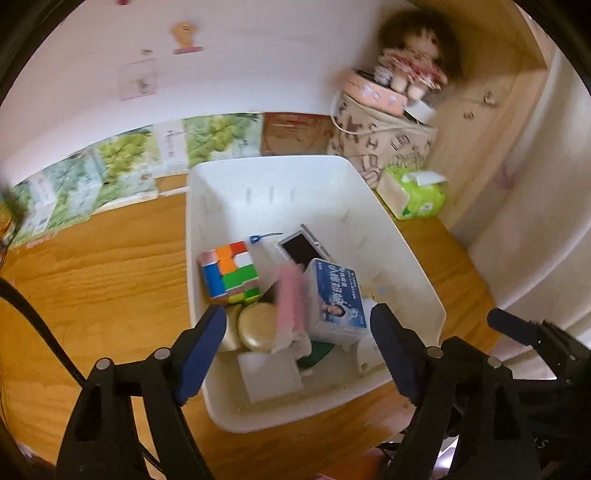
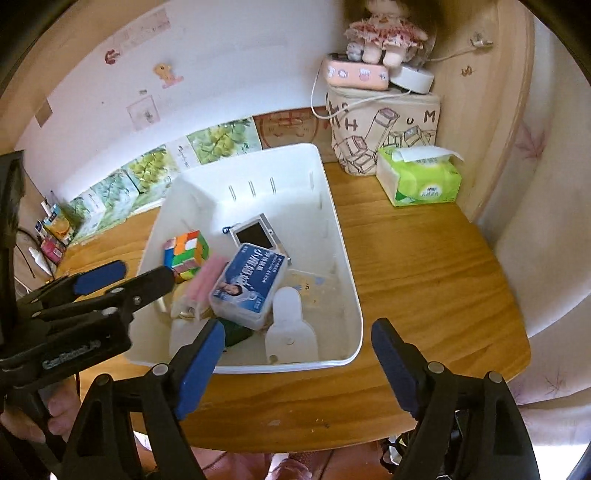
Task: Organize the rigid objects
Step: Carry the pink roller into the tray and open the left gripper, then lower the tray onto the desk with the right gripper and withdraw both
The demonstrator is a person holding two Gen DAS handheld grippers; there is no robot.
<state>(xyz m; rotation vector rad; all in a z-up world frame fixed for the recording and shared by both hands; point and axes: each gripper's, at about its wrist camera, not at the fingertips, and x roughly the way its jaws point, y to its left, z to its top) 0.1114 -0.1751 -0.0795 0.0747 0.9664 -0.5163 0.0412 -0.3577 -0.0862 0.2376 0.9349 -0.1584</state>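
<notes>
A white plastic bin point(image 1: 332, 177) point(image 2: 347, 280) stands on the wooden desk. In it lie a colour cube point(image 1: 229, 271) point(image 2: 186, 251), a blue-labelled clear box point(image 1: 338, 299) point(image 2: 249, 288), a pink blurred item point(image 1: 291, 299) point(image 2: 208, 280), a small screen device point(image 1: 301, 247) point(image 2: 255, 234), a round gold tin point(image 1: 256, 326) and white flat pieces point(image 1: 271, 376) point(image 2: 290, 332). My left gripper point(image 1: 299, 350) point(image 2: 123, 280) is open and empty over the bin's near end. My right gripper point(image 2: 297, 369) is open and empty at the bin's near rim; its fingers point(image 1: 513, 325) show at the left view's right edge.
A green tissue pack point(image 1: 413, 195) point(image 2: 419, 181) and a printed fabric box point(image 1: 384, 147) point(image 2: 384, 129) with a doll point(image 1: 413, 62) point(image 2: 384, 33) on top stand at the back right. Grape-print cartons point(image 1: 122, 162) point(image 2: 177, 155) line the back wall. Small bottles point(image 2: 51, 229) stand far left.
</notes>
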